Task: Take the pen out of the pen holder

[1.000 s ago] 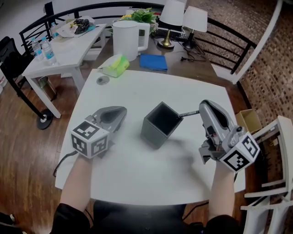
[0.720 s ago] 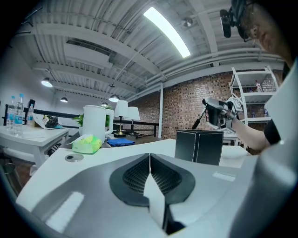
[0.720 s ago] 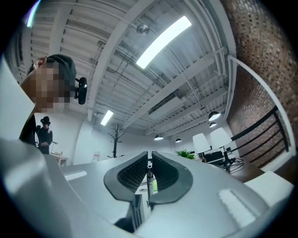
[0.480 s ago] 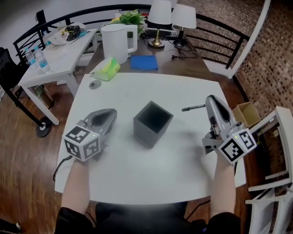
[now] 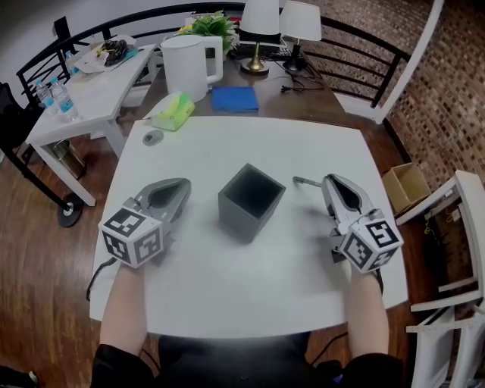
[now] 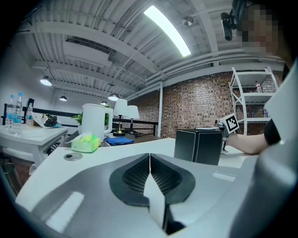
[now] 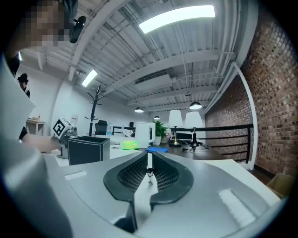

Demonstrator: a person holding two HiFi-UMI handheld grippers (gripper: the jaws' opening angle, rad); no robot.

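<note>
The dark square pen holder (image 5: 251, 201) stands upright in the middle of the white table (image 5: 227, 280); its inside looks empty. It also shows as a black box (image 6: 198, 146) in the left gripper view and as the holder (image 7: 87, 149) in the right gripper view. To its right my right gripper (image 5: 327, 183) lies low over the table, shut on the pen (image 5: 305, 182), which sticks out toward the left. In the right gripper view the pen (image 7: 149, 172) is seen end-on between the jaws. My left gripper (image 5: 184, 185) rests on the table left of the holder, shut and empty.
Beyond the table stand a white jug (image 5: 186, 64), a green packet (image 5: 173, 112), a blue book (image 5: 235, 98) and two lamps (image 5: 258, 23). A small round disc (image 5: 153, 137) lies at the table's far left. A cardboard box (image 5: 405, 186) and a white chair (image 5: 455, 227) are at the right.
My right gripper carried the pen from the holder's rim out to the right and sank toward the table top. The left gripper kept still.
</note>
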